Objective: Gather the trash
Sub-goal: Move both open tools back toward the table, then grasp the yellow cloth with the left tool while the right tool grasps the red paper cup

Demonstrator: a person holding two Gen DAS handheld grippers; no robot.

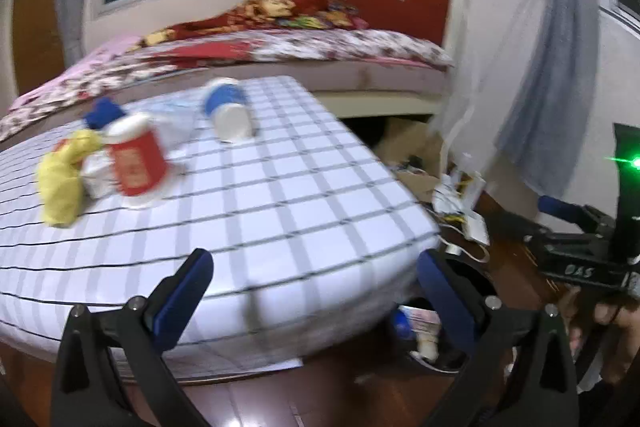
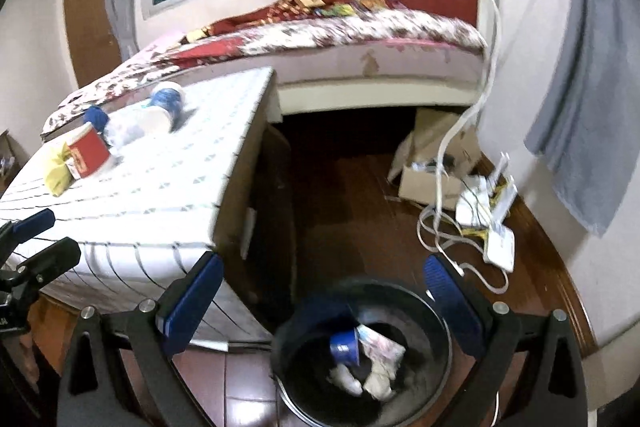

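The red cup (image 1: pixel 138 163) is seen upper left of the empty, wide-open left hand-held gripper (image 1: pixel 312 291) (nearer hand); the right hand-held gripper (image 2: pixel 322 301) gapes empty over the bin (image 2: pixel 404 293).

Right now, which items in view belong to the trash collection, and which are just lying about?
Part of the job:
- red cup
- yellow wrapper
- blue-and-white cup
- clear plastic bottle
- black bin, already holding scraps
- left claw and right claw, both open and empty

Just lying about:
- bed
- white cables
- cardboard box
- curtain
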